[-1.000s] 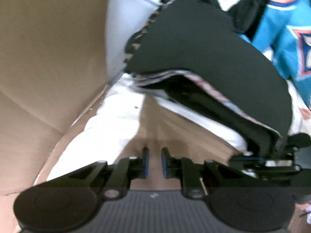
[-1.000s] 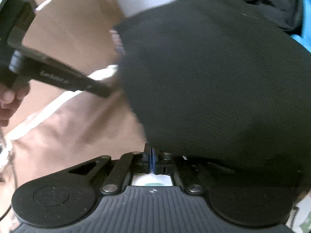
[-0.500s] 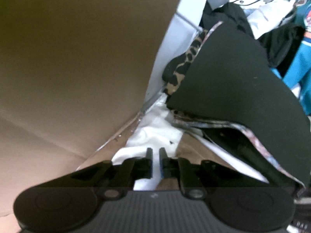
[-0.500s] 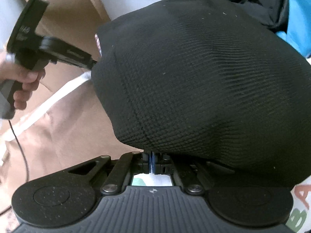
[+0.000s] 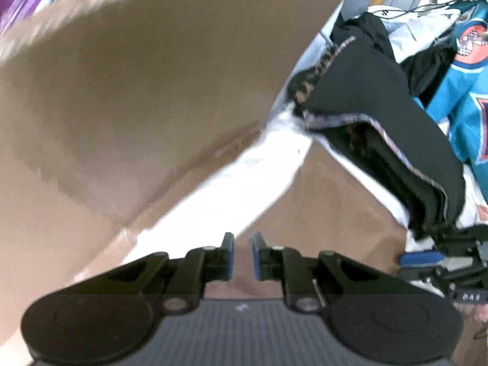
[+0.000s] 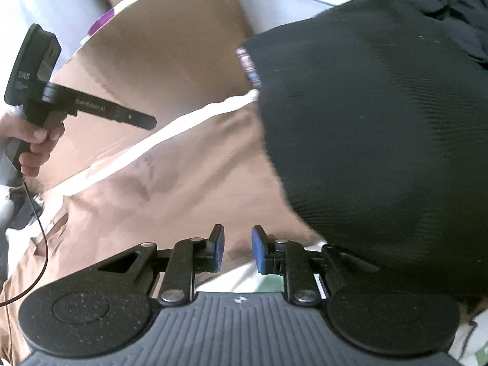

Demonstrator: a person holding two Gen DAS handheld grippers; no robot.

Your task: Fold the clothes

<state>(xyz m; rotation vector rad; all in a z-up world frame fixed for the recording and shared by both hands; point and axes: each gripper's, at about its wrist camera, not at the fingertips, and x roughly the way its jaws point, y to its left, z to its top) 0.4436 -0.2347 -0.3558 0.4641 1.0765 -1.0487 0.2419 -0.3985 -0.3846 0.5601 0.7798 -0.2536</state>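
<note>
A folded black garment (image 6: 381,137) lies on a tan cloth (image 6: 183,198) and fills the right of the right wrist view. In the left wrist view it shows as a layered black stack (image 5: 381,116) with a patterned hem. My right gripper (image 6: 238,250) is just left of its near edge. Its jaws are opening, with nothing between the blue pads. My left gripper (image 5: 242,256) hovers over the tan cloth (image 5: 335,207) away from the stack. Its jaws stand a narrow gap apart, empty. A hand (image 6: 33,140) holds that left gripper (image 6: 143,122) at the far left.
A big cardboard flap (image 5: 122,91) rises at the left, with white cloth (image 5: 244,177) along its foot. Behind the stack lie a teal jersey (image 5: 466,91) and dark clothes (image 5: 366,30). A cable (image 6: 42,228) hangs from the left hand.
My right gripper has opened, let go of the black garment's edge and drawn back from it. My left gripper has swung left, away from the stack, toward the cardboard.
</note>
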